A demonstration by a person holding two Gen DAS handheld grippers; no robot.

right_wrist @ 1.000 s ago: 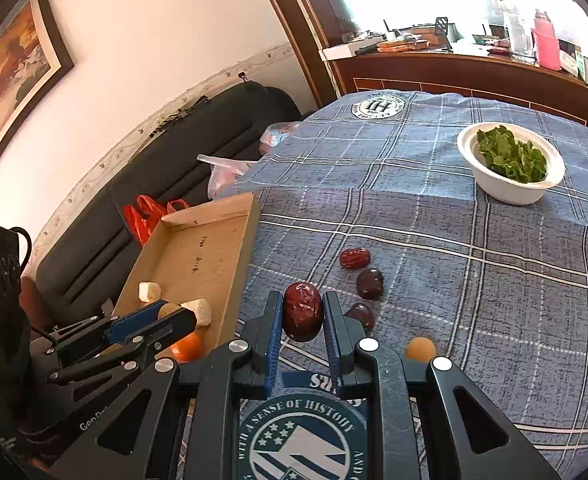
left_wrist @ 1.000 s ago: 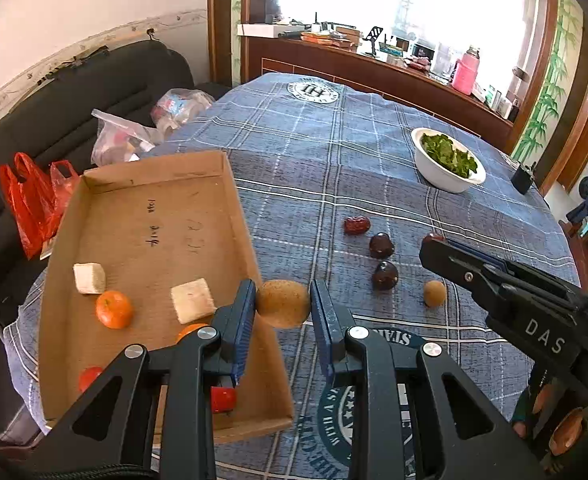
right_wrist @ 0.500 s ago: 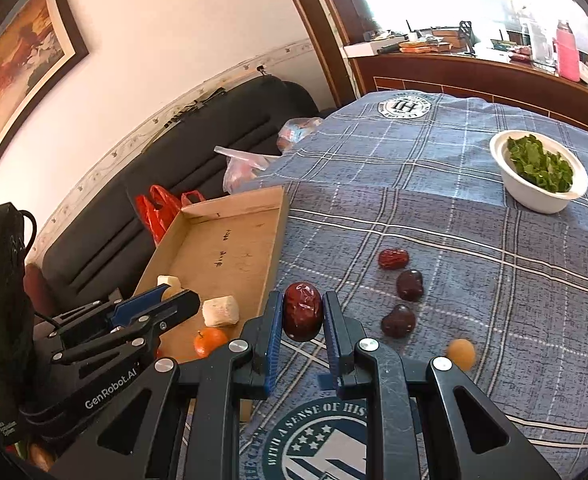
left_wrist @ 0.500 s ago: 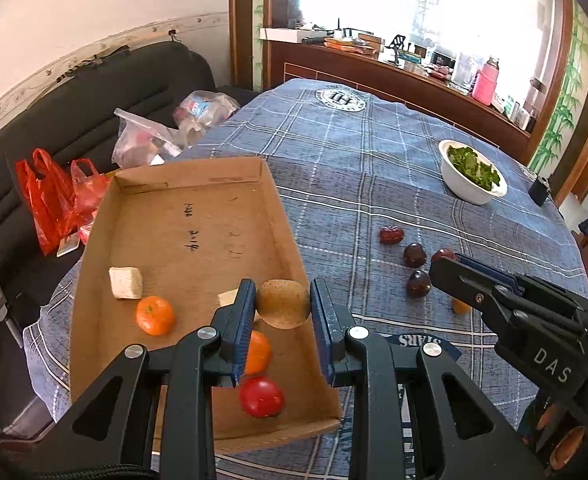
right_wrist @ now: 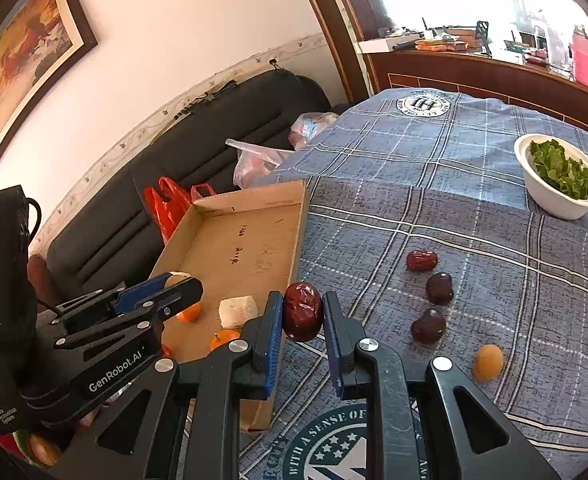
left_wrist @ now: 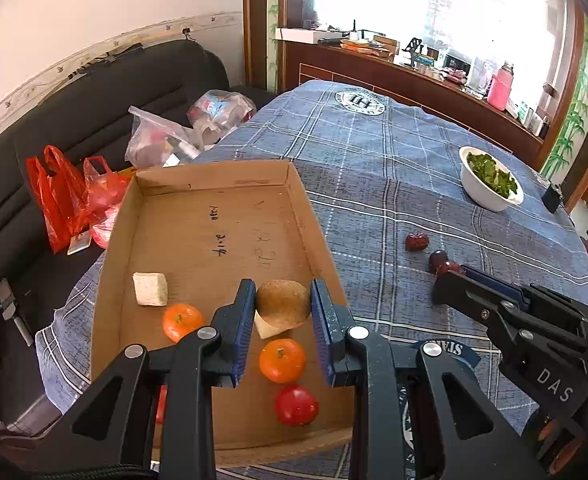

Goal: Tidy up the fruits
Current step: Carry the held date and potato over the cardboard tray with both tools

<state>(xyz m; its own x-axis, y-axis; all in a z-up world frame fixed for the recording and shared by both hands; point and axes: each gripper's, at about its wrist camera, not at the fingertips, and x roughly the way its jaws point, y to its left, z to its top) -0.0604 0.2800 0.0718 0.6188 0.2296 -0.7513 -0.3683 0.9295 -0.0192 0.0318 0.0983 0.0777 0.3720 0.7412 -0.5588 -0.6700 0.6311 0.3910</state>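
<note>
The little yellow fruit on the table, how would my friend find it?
Start at the blue checked tablecloth, right of the cardboard box. Follow the row of loose fruits from the white bowl toward the camera. The little yellow fruit is last: pale orange-yellow, while its neighbours are dark red.

Home living room, sofa [right_wrist: 198, 152], clothed table [right_wrist: 474, 208]
</note>
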